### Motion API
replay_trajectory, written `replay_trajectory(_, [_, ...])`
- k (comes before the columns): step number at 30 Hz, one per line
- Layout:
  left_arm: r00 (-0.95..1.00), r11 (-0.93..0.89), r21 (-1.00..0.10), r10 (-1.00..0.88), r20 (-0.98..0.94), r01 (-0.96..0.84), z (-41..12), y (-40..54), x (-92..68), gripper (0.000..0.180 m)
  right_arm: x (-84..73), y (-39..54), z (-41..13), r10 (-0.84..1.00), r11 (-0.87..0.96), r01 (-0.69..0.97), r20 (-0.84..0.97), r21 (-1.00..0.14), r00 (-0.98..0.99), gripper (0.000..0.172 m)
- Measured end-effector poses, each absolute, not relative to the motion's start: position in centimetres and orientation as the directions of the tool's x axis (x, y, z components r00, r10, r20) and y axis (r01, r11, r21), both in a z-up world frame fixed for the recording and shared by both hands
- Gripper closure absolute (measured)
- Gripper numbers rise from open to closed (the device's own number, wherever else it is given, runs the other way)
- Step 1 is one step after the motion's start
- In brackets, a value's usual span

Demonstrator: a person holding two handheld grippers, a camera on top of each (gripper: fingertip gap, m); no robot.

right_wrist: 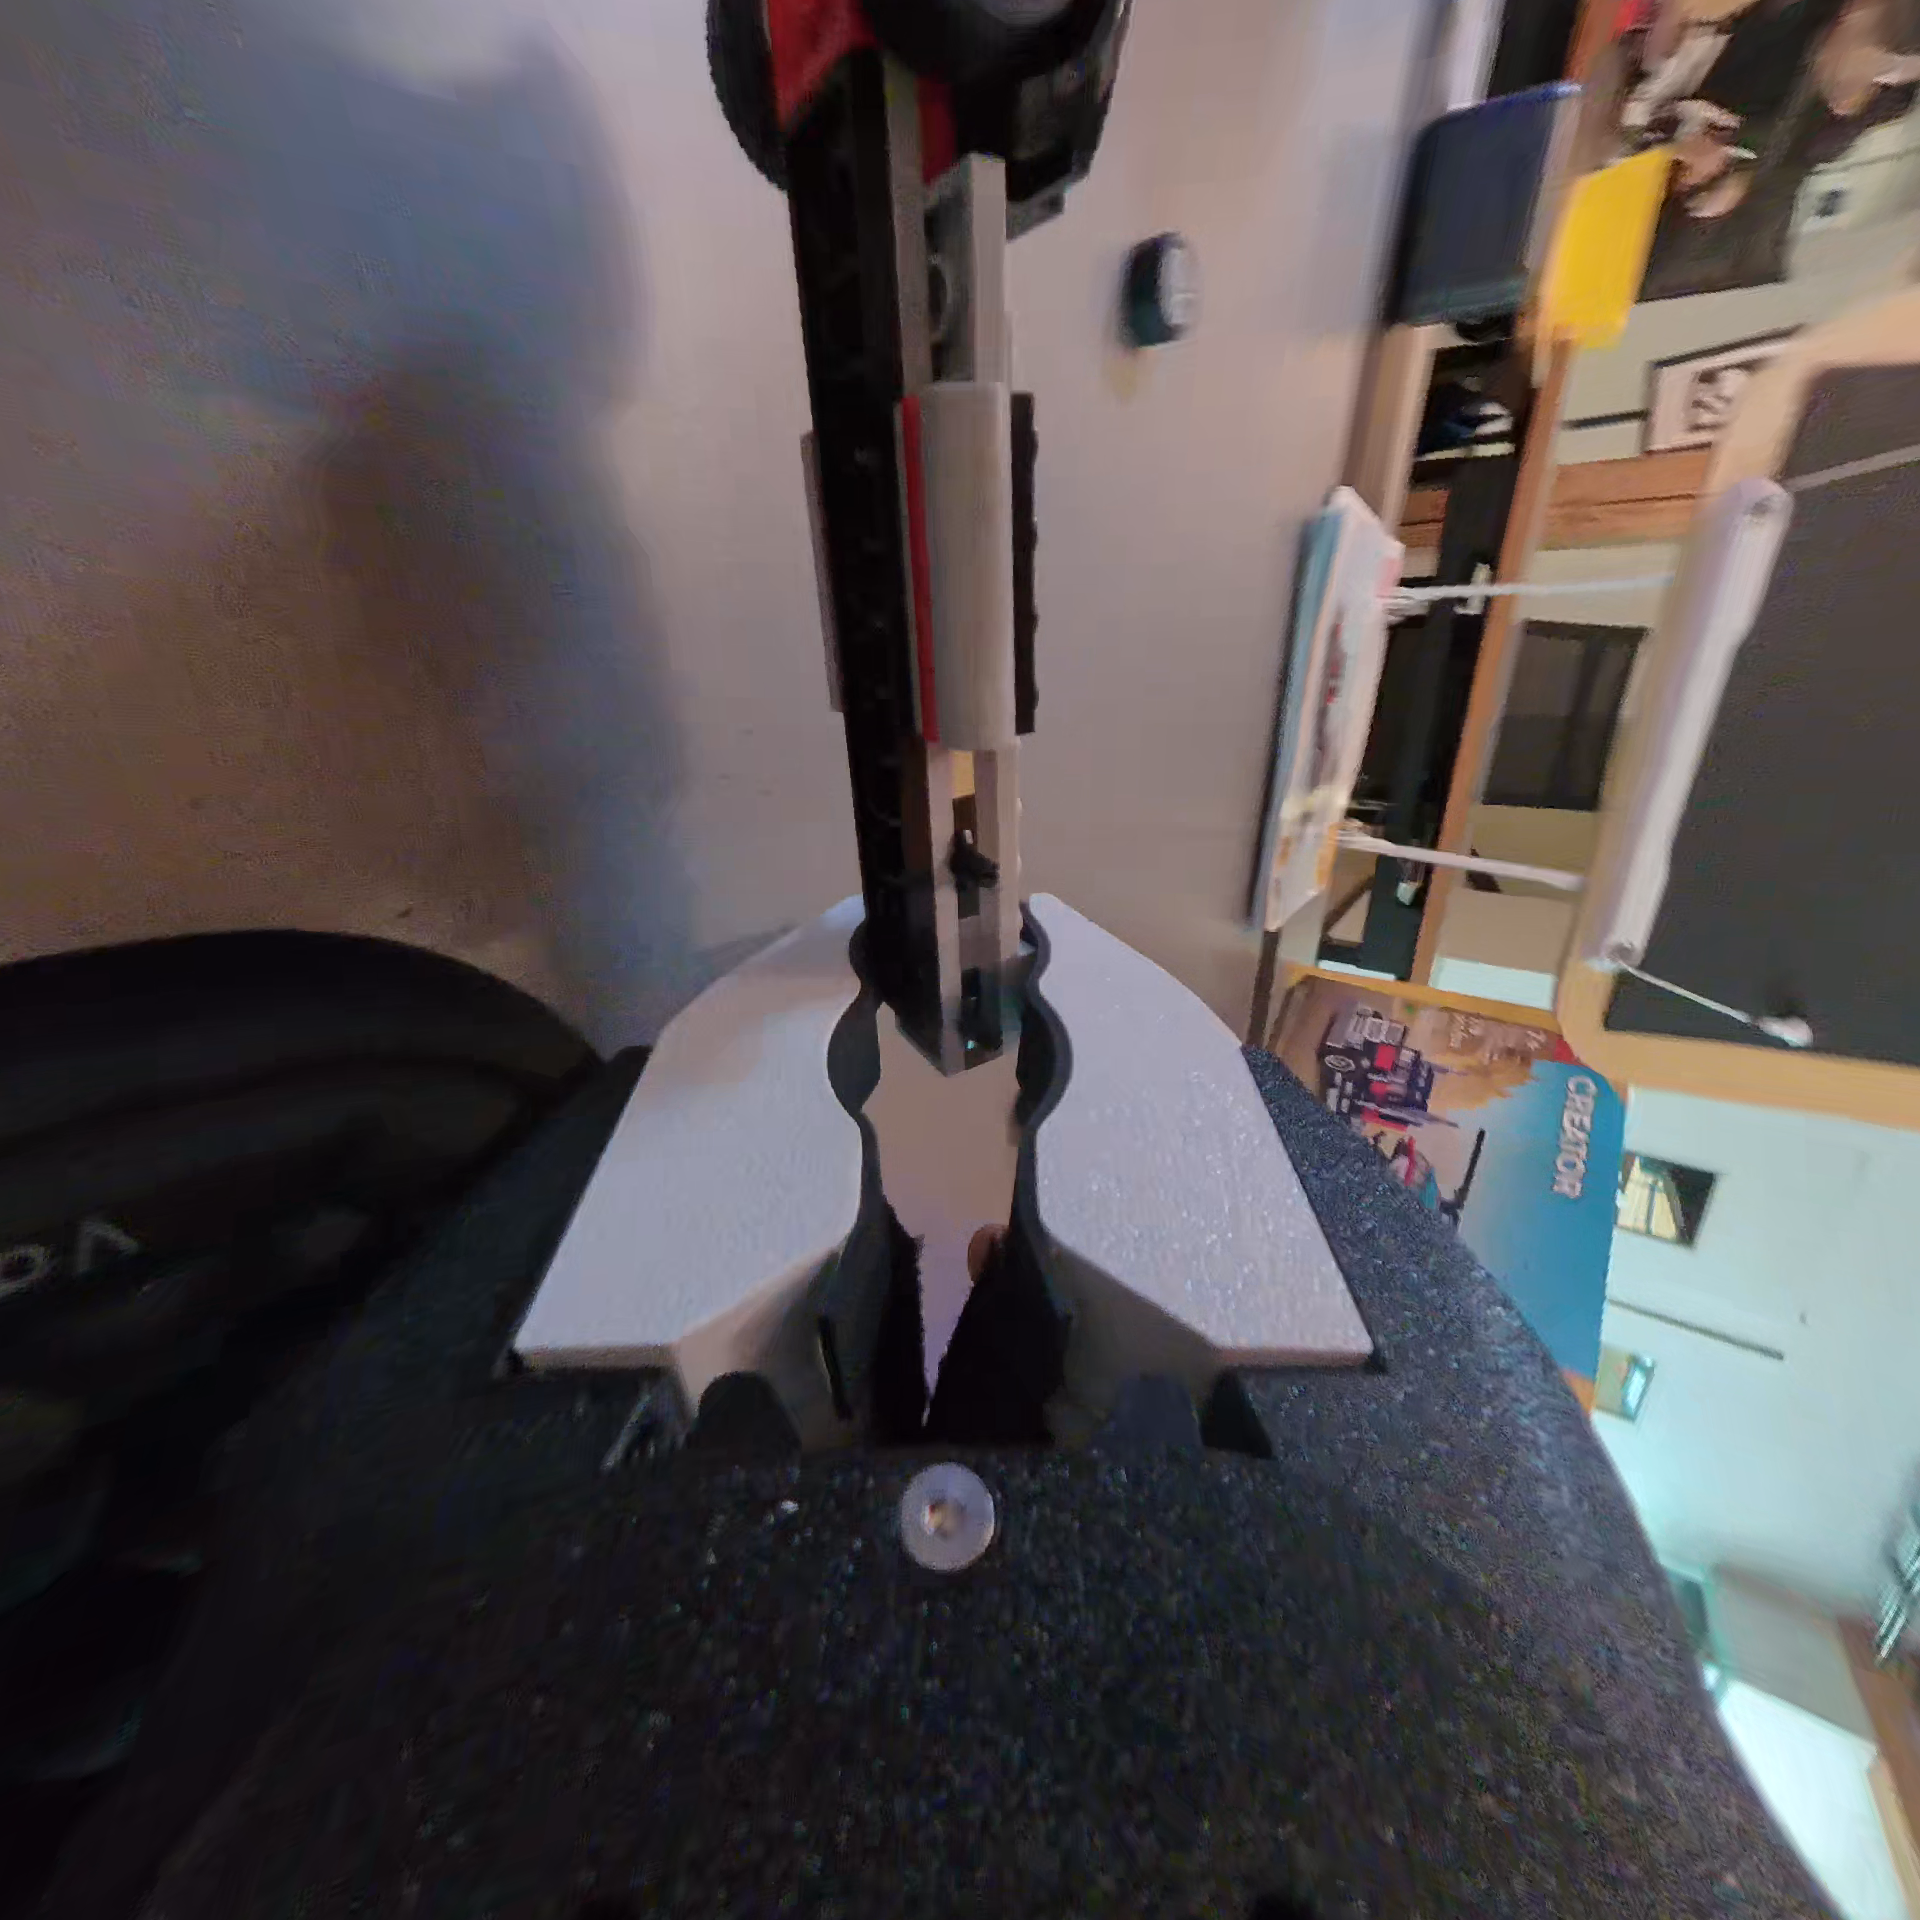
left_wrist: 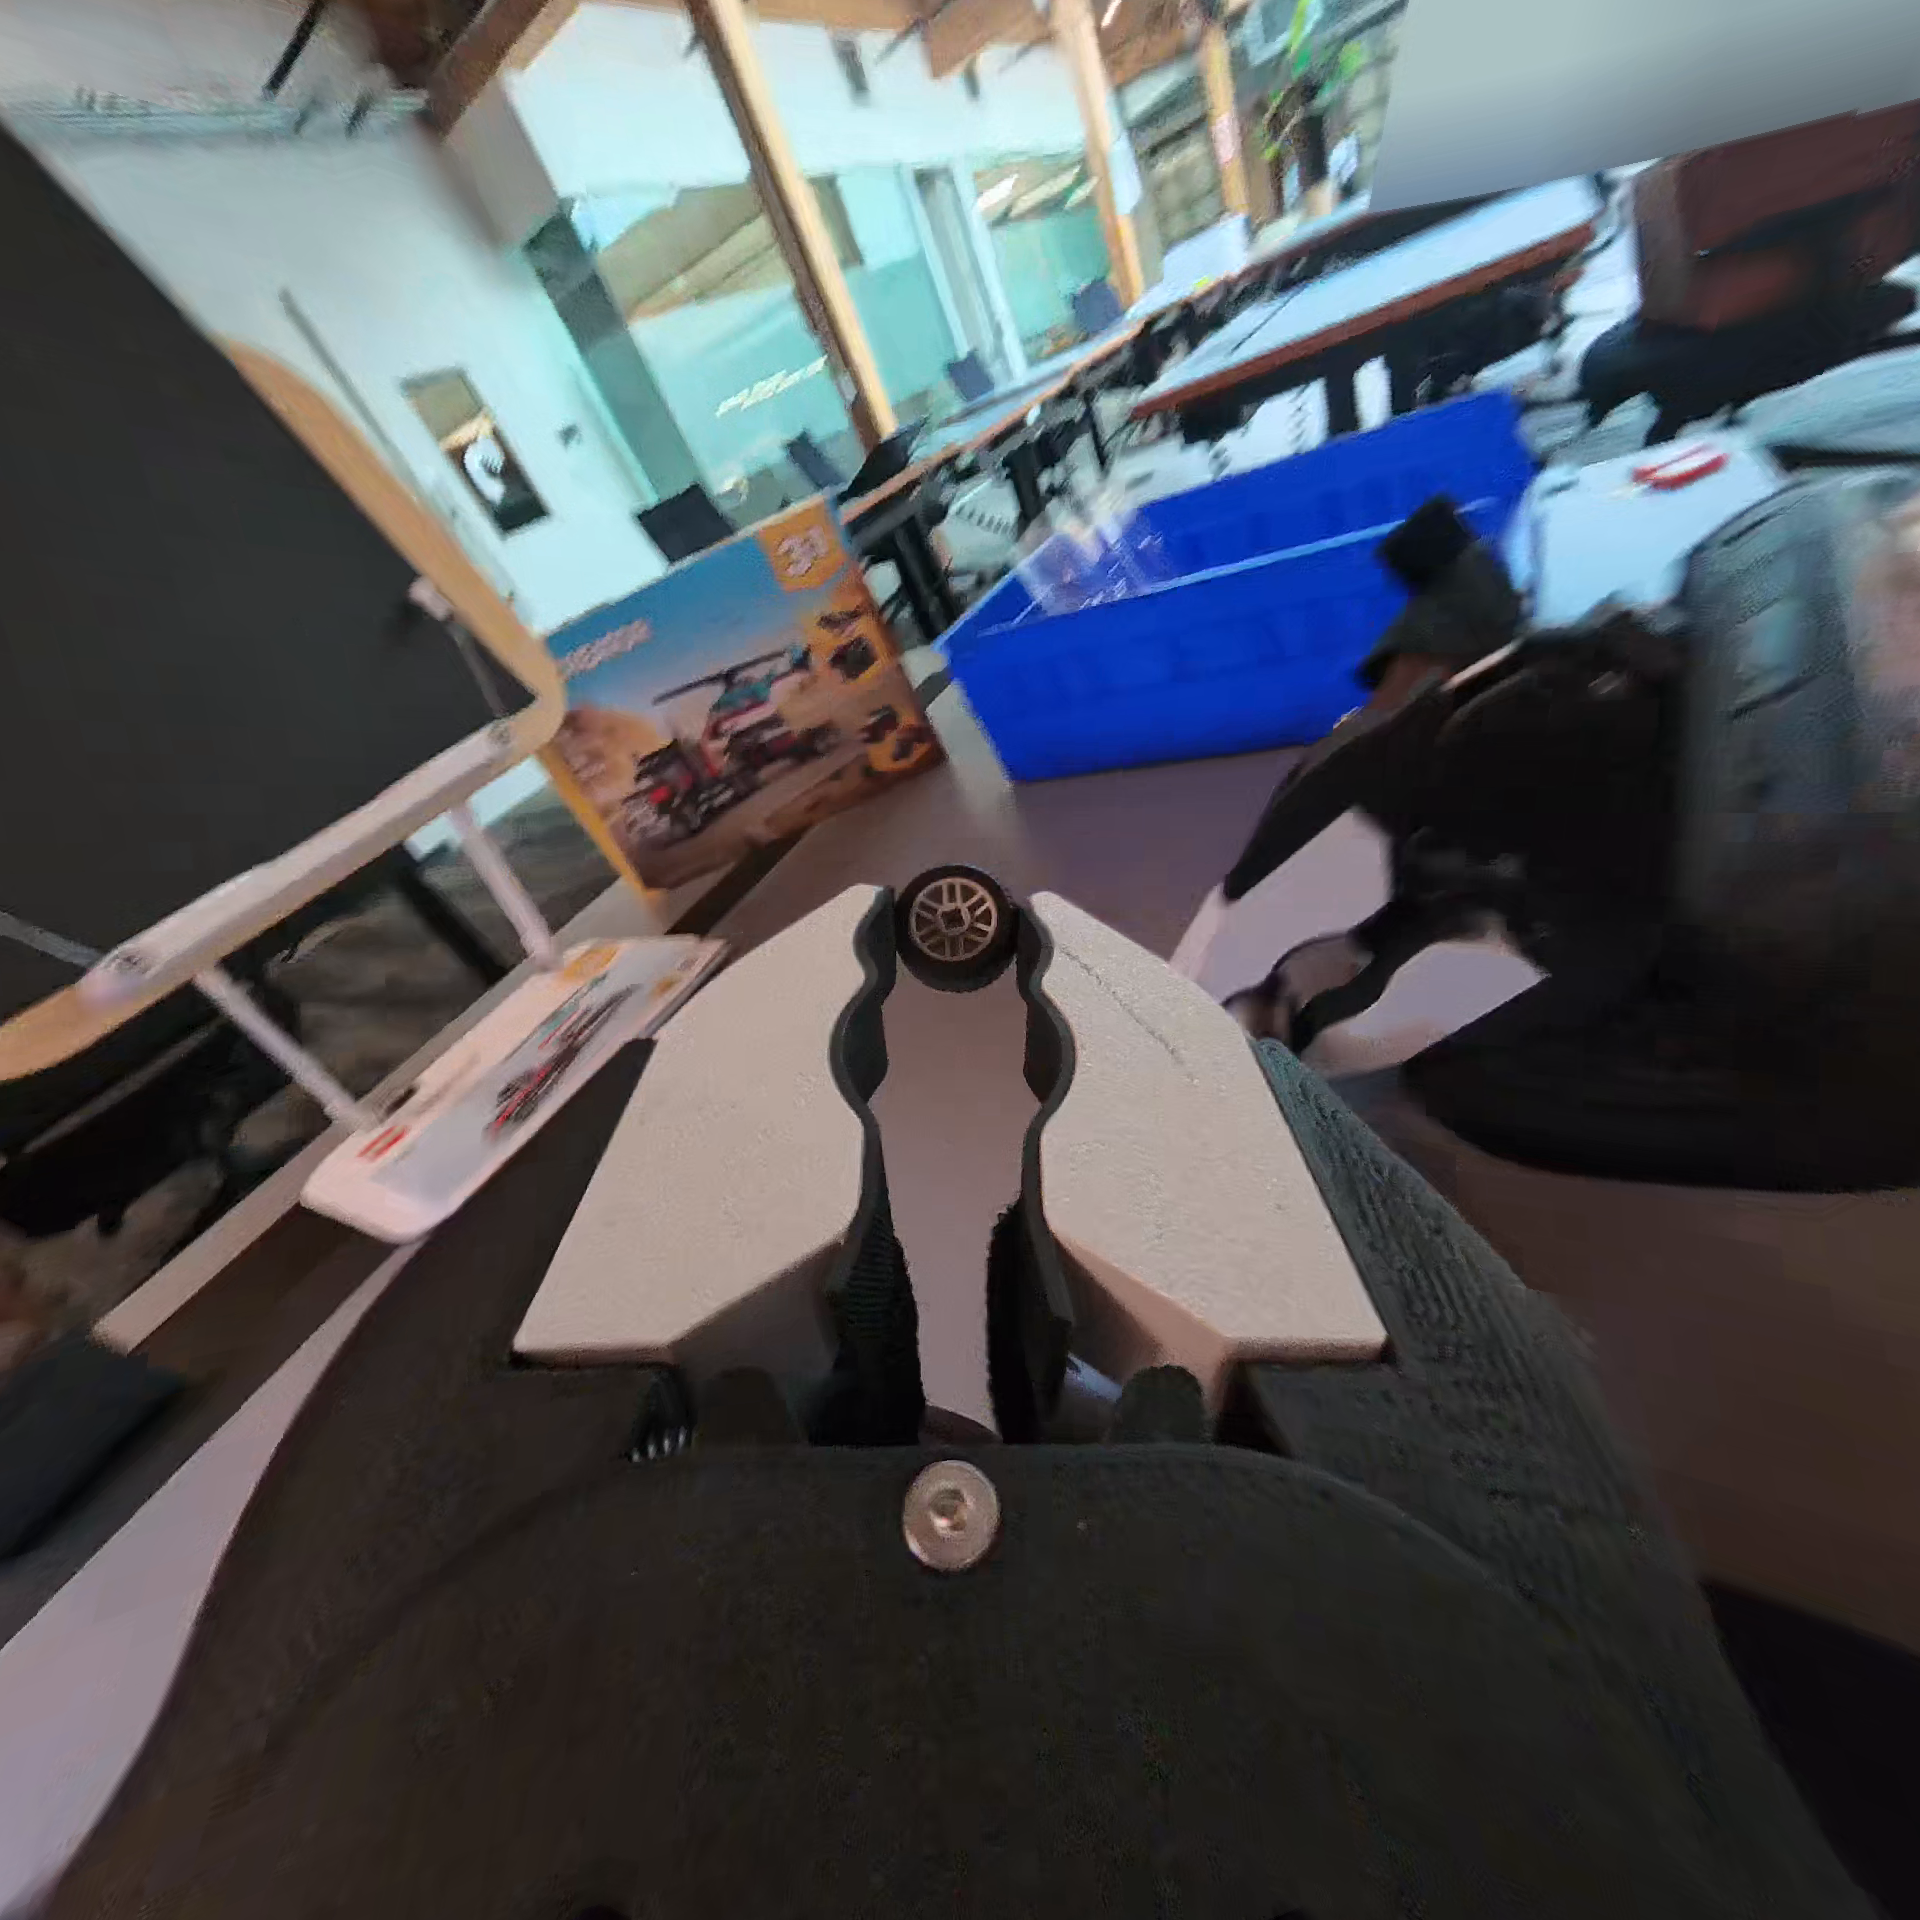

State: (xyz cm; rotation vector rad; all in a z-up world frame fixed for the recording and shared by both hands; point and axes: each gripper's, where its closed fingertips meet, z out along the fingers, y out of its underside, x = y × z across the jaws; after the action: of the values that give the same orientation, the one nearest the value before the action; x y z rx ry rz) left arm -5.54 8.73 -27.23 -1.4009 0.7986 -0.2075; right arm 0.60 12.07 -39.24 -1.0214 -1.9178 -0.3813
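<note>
Here, left gripper pinching small black wheel; right gripper clamped on long brick chassis toward twelve o'clock. Best kept square, pressed gently.

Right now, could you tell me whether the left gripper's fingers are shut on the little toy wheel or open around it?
Shut on it: the toy wheel sits at the tips of the left gripper, with both fingers pressed against its black tyre.

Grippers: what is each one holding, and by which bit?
Left gripper: a small black toy wheel, pinched across its tyre. Right gripper: a long brick-built frame, gripped at its near end.
</note>
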Motion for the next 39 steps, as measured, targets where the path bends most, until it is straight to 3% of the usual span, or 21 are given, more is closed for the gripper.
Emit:
replay_trajectory(3, [0.823, 0.137, -0.919, -0.410, -0.393, -0.370, -26.9, 10.2, -9.0, 0.158, 0.7, 12.4, -38.7, 0.527, 0.587, 0.779, 0.835, -0.221, -0.161, 0.149])
replay_trajectory(7, [0.932, -0.171, -0.951, -0.304, -0.198, -0.258, -30.0, 11.7, -13.2, 0.158, 1.5, 13.1, -39.2, 0.559, 0.554, 0.790, 0.821, -0.263, -0.118, 0.149])
replay_trajectory(12, [0.937, -0.491, -0.804, -0.264, -0.229, -0.335, -36.6, 12.3, -15.5, 0.158, 1.5, 13.4, -39.5, 0.603, 0.539, 0.777, 0.793, -0.324, -0.087, 0.149])
replay_trajectory(17, [0.945, -0.647, -0.695, -0.284, -0.161, -0.313, -40.2, 11.6, -16.1, 0.156, 1.5, 13.4, -39.5, 0.602, 0.540, 0.770, 0.795, -0.338, -0.073, 0.148])
replay_trajectory(21, [0.947, -0.692, -0.651, -0.281, -0.156, -0.313, -41.3, 11.4, -16.4, 0.144, 1.5, 13.4, -39.5, 0.611, 0.538, 0.768, 0.789, -0.349, -0.069, 0.149])
replay_trajectory(26, [0.938, -0.637, -0.694, -0.294, -0.185, -0.336, -40.1, 11.8, -16.0, 0.135, 1.6, 13.4, -39.6, 0.623, 0.528, 0.768, 0.779, -0.362, -0.061, 0.149])
replay_trajectory(31, [0.820, -0.297, -0.816, -0.469, -0.327, -0.496, -36.0, 12.1, -11.2, 0.134, 1.5, 13.2, -39.5, 0.611, 0.548, 0.760, 0.788, -0.350, -0.079, 0.148])
replay_trajectory(34, [0.642, -0.088, -0.767, -0.613, -0.461, -0.635, -36.0, 10.9, -7.2, 0.134, 1.3, 13.0, -39.3, 0.598, 0.581, 0.737, 0.795, -0.346, -0.099, 0.149])
replay_trajectory(37, [0.544, -0.097, -0.655, -0.654, -0.525, -0.749, -38.3, 10.6, -6.8, 0.134, 1.2, 12.7, -39.0, 0.543, 0.639, 0.708, 0.828, -0.301, -0.138, 0.149])
replay_trajectory(39, [0.550, -0.126, -0.659, -0.677, -0.489, -0.741, -38.9, 10.4, -6.7, 0.137, 1.2, 12.7, -38.8, 0.492, 0.668, 0.700, 0.856, -0.252, -0.161, 0.148])
